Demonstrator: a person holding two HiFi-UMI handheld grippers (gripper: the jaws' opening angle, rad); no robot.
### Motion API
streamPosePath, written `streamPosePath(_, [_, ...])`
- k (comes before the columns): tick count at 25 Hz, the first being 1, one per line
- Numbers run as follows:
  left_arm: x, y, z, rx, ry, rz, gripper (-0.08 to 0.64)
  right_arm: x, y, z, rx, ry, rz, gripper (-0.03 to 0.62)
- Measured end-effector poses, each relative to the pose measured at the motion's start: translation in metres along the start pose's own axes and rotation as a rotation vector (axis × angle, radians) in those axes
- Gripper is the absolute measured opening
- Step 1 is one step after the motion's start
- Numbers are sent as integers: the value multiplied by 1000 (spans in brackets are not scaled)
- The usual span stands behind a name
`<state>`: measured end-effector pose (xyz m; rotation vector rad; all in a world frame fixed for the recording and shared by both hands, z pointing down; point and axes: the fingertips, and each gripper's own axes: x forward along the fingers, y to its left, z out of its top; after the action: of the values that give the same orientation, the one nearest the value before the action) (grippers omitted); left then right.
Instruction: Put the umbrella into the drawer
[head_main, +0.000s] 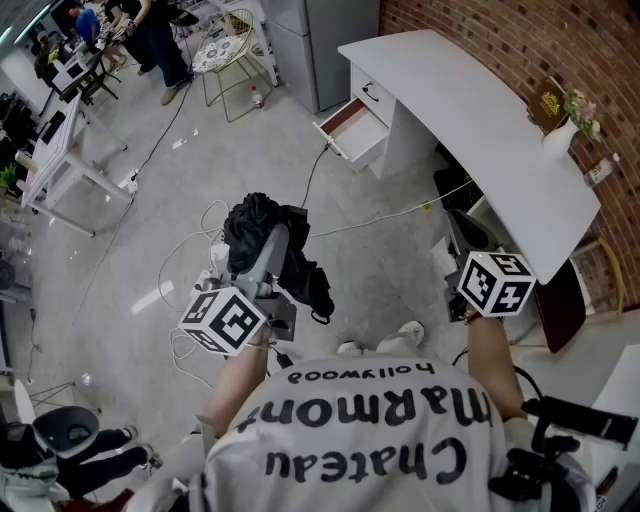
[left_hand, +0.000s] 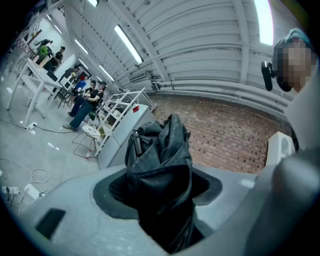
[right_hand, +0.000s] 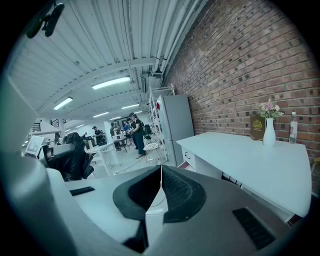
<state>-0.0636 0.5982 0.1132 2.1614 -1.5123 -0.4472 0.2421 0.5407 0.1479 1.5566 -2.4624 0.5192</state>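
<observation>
A black folded umbrella (head_main: 258, 222) is bunched between the jaws of my left gripper (head_main: 272, 248), which is shut on it at waist height over the floor. In the left gripper view the umbrella (left_hand: 162, 155) fills the gap between the pads and its fabric sticks up past them. My right gripper (right_hand: 160, 172) is shut with nothing in it, its pads meeting along a thin line; its marker cube (head_main: 495, 283) shows at the right of the head view. The white desk (head_main: 480, 120) stands ahead to the right, with its drawer (head_main: 352, 127) pulled open.
White cables (head_main: 195, 245) lie on the concrete floor by my feet. A vase of flowers (head_main: 563, 128) stands on the desk by the brick wall. A grey cabinet (head_main: 330, 40), a wire chair (head_main: 235, 45) and people at tables (head_main: 150, 30) are further back.
</observation>
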Motion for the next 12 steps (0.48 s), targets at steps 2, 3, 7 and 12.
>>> streamPosePath(2, [-1, -2, 2, 1, -5, -2, 258, -1, 1, 0, -4, 0, 1, 18])
streamPosePath(3, [-2, -3, 3, 1, -8, -3, 258, -2, 2, 0, -5, 1, 2, 17])
streamPosePath(7, [-3, -3, 5, -1, -19, -4, 258, 1, 4, -3, -10, 10, 9, 18])
streamPosePath(12, [-2, 1, 3, -10, -22, 4, 258, 8, 6, -8, -16, 29, 17, 17])
